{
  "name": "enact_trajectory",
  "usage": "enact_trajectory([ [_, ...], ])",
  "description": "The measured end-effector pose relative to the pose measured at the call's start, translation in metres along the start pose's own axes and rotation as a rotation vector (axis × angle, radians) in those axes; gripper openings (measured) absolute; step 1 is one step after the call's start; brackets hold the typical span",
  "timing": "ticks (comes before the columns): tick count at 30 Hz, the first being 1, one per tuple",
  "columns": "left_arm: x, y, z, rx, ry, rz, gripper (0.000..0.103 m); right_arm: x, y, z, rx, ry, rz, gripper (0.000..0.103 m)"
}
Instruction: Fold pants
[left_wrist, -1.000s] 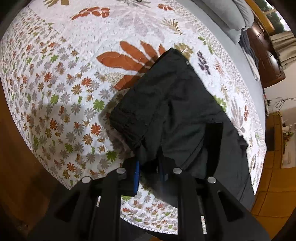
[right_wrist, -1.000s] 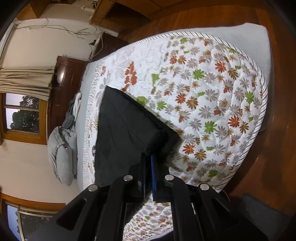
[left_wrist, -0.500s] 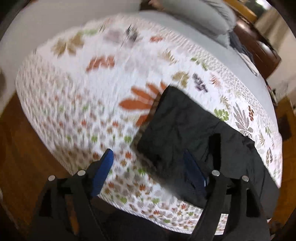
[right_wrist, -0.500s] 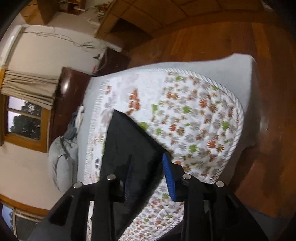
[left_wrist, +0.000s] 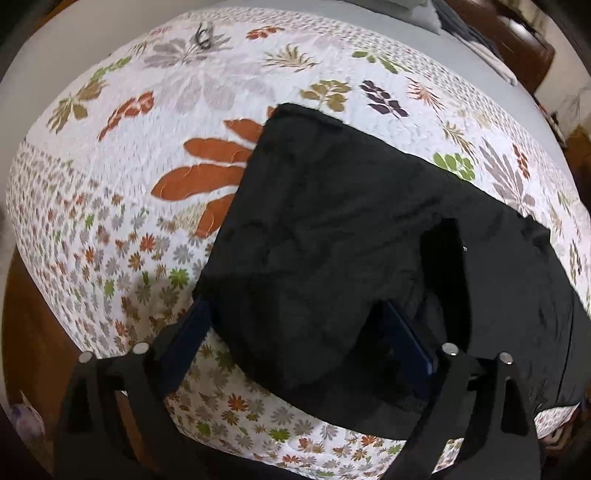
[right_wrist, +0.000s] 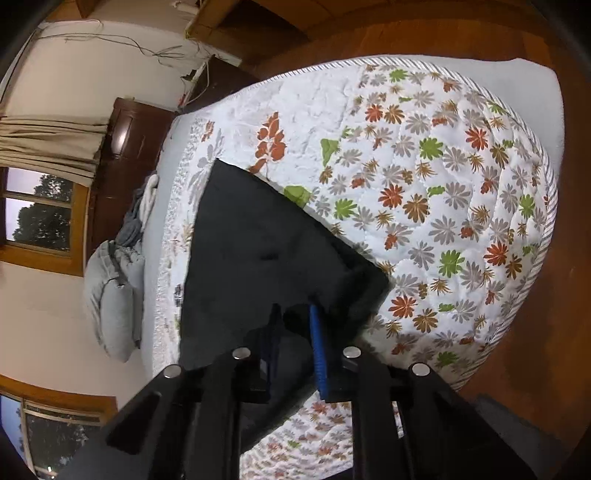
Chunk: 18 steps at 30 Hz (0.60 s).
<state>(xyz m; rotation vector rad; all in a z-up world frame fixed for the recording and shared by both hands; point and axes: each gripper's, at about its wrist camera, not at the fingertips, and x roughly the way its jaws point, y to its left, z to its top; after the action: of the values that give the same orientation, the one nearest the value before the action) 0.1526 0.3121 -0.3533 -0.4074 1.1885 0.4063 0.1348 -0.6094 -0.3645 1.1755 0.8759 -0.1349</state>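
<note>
A bed under a white quilted bedspread printed with orange, green and grey flowers (left_wrist: 207, 92) stands on a brown wooden floor (right_wrist: 535, 332), near a curtained window (right_wrist: 40, 218). The left gripper (left_wrist: 306, 332) is spread wide, its blue pads straddling a folded edge of the black fabric pants (left_wrist: 332, 229) lying on the quilt. The right gripper (right_wrist: 295, 332) stands partly open over the pants' corner.

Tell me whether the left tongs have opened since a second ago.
Yes. The left tongs were shut on the black pants a second ago; now the fingers stand wide apart, straddling the folded edge lying on the floral quilt.
</note>
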Motion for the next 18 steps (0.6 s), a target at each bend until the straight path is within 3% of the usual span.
enact_trajectory([
  [1, 0.002, 0.004, -0.001, -0.020, 0.011, -0.015, 0.095, -0.011, 0.000, 0.001, -0.009, -0.018, 0.013, 0.024],
  [3, 0.009, 0.011, -0.006, -0.041, 0.049, -0.068, 0.096, -0.029, -0.006, 0.002, 0.006, -0.060, 0.033, 0.045],
  [4, 0.008, 0.013, -0.008, -0.046, 0.046, -0.077, 0.096, -0.037, -0.014, 0.003, 0.027, -0.075, 0.033, 0.048],
  [12, -0.005, 0.023, -0.024, -0.110, -0.023, -0.124, 0.096, -0.035, -0.058, -0.003, 0.136, -0.054, 0.120, 0.059],
  [18, -0.013, 0.017, -0.026, -0.103, -0.040, -0.132, 0.096, -0.010, -0.063, -0.010, 0.181, -0.038, 0.191, 0.059],
])
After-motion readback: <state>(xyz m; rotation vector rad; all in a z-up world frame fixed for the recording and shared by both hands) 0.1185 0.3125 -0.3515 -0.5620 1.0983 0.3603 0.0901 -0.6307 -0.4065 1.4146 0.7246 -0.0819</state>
